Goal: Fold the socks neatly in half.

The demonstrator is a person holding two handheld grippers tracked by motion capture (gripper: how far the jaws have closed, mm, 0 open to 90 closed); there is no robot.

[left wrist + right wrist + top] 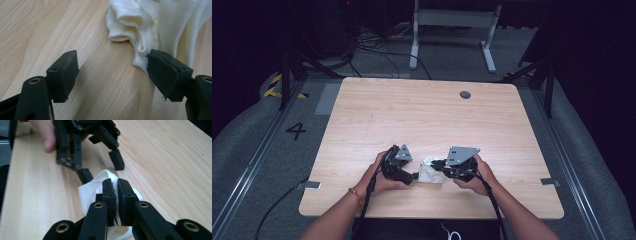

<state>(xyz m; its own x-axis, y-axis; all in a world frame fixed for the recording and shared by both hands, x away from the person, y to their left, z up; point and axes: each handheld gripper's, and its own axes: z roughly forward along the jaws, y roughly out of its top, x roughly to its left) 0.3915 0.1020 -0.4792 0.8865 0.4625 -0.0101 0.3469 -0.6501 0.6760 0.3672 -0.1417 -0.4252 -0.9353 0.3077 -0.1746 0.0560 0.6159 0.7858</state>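
1. The left gripper [412,176] has its jaws spread wide on the table [422,115]; one pad sits against the edge of the white cloth [430,171], apparently just touching, gripping nothing.
2. One white cloth lies bunched near the table's 6 o'clock edge, between two grippers.
3. The right gripper [435,164] has its jaws pinched tight on the cloth's fold.
4. One round grommet [465,94] sits at 1 o'clock, well apart.

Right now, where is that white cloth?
In the high view the cloth lies bunched on the table's near edge, between the two grippers: the right gripper is shut on it, the left gripper open beside it.
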